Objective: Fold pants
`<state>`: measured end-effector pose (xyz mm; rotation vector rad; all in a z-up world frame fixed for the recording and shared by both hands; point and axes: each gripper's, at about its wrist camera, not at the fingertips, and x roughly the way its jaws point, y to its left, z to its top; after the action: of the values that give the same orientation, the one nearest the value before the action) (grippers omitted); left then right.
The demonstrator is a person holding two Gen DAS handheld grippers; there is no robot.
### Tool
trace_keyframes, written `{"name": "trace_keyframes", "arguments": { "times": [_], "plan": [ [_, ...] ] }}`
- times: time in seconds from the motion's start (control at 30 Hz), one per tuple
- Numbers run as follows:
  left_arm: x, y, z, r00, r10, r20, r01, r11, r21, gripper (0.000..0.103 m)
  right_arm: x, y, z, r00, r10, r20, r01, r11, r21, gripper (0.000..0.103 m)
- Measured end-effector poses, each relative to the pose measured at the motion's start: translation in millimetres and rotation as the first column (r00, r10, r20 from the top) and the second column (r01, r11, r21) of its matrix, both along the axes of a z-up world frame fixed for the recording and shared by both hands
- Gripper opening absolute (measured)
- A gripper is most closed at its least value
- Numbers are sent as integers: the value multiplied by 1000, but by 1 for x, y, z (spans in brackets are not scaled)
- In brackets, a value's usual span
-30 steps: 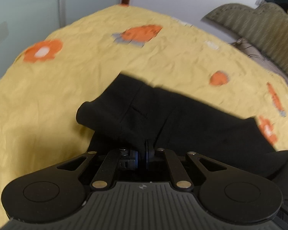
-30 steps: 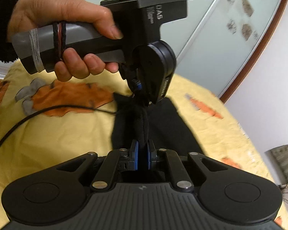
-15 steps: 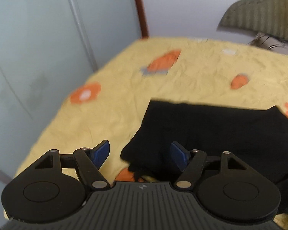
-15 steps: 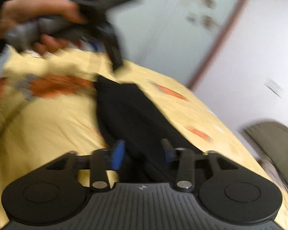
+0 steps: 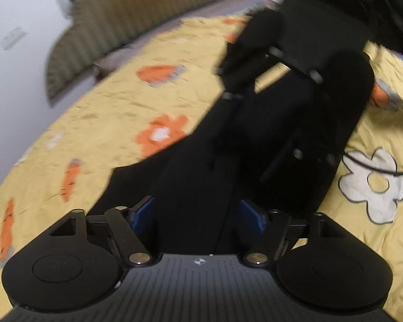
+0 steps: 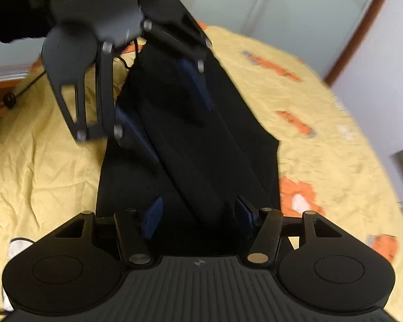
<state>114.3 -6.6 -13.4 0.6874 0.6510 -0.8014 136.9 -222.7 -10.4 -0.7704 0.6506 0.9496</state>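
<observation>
The black pants [image 6: 201, 147] lie as a long folded strip on the yellow bedspread [image 6: 40, 166]. My right gripper [image 6: 198, 216] hovers open over the near end, its blue pads apart and not pressing the cloth. My left gripper [image 6: 166, 107] hangs over the far half of the strip, facing me, pads spread. In the left wrist view the pants [image 5: 190, 182] run away from my left gripper [image 5: 197, 214]. Its jaws are closing with cloth below and between them, but the pads do not touch it. The picture is blurred by motion.
The bedspread [image 5: 99, 123] has orange flowers and a white flower patch [image 5: 373, 185]. An olive ribbed cushion [image 5: 137, 21] lies at the bed's far edge by a white wall. Frosted sliding doors [image 6: 295, 5] stand behind the bed. A black cable [image 6: 21, 91] trails at the left.
Both grippers were shut on the pants a second ago. They have opened, let the cloth go and swung across the bed. The pants now lie flat.
</observation>
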Motion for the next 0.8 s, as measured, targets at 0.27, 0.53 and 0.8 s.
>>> {"name": "trace_keyframes", "arguments": {
  "times": [0.27,0.53,0.8],
  "plan": [
    [8,-13,-25,998,-10,-70,12,999,37,19,35,32,-23,995,10,-101,-27,986,-163,15],
    [-34,-17,-21,993,-101,-57,101,995,-4,2,-52,17,-19,996,-52,70,60,992,-112,6],
    [-64,-15,-32,988,-140,-59,143,989,48,1,-117,28,-46,990,-106,90,115,989,-91,5]
  ]
}}
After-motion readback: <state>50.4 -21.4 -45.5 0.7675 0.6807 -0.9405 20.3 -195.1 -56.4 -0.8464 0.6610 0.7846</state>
